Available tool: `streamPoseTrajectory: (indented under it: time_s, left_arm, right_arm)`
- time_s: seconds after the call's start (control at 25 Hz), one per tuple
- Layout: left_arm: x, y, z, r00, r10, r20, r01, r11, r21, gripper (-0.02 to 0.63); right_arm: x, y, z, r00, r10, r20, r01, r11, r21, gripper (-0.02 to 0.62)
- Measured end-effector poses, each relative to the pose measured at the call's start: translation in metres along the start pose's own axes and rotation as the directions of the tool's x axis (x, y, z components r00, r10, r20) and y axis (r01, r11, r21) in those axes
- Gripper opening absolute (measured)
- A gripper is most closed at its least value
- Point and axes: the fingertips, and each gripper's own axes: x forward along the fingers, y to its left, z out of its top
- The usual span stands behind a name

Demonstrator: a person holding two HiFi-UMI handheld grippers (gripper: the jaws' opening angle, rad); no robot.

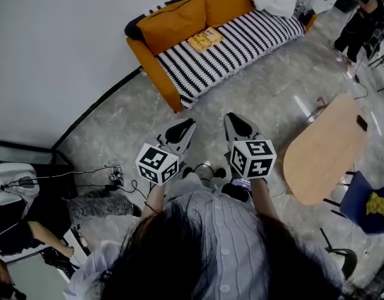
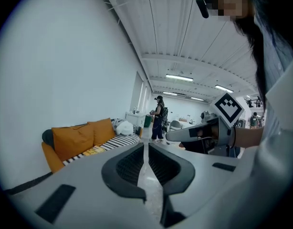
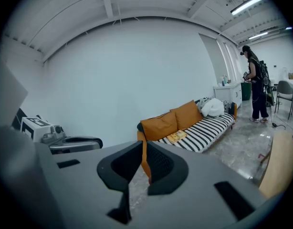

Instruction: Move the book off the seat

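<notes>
A yellow book (image 1: 205, 39) lies on the striped seat of an orange sofa (image 1: 242, 42) against the wall, just in front of an orange cushion (image 1: 173, 24). The same book (image 3: 176, 137) shows small in the right gripper view and as a yellow patch (image 2: 92, 151) in the left gripper view. My left gripper (image 1: 184, 129) and right gripper (image 1: 234, 122) are held side by side over the floor, well short of the sofa. Both are shut with nothing between the jaws.
A white bundle (image 1: 276, 0) sits at the sofa's far end. A light wooden table (image 1: 326, 149) stands to my right, with a blue chair (image 1: 361, 202) beside it. A person (image 1: 361, 20) stands beyond the sofa. Another person's legs and cables (image 1: 85, 180) lie at my left.
</notes>
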Motion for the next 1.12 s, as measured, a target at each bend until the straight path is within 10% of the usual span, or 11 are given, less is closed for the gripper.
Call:
streamPoseTrajectory:
  time_s: [0.56, 1.12]
  left_arm:
    - [0.028, 0.006, 0.0, 1.0, 0.023, -0.02, -0.023, 1.0, -0.006, 0.023]
    - [0.083, 0.143, 0.026, 0.999, -0.007, -0.036, 0.005, 0.999, -0.036, 0.023]
  right_arm:
    - [0.02, -0.027, 0.007, 0.999, 0.025, -0.022, -0.025, 1.0, 0.0, 0.038]
    - [0.156, -0.029, 0.045, 0.996, 0.005, -0.088, -0.005, 1.0, 0.002, 0.038]
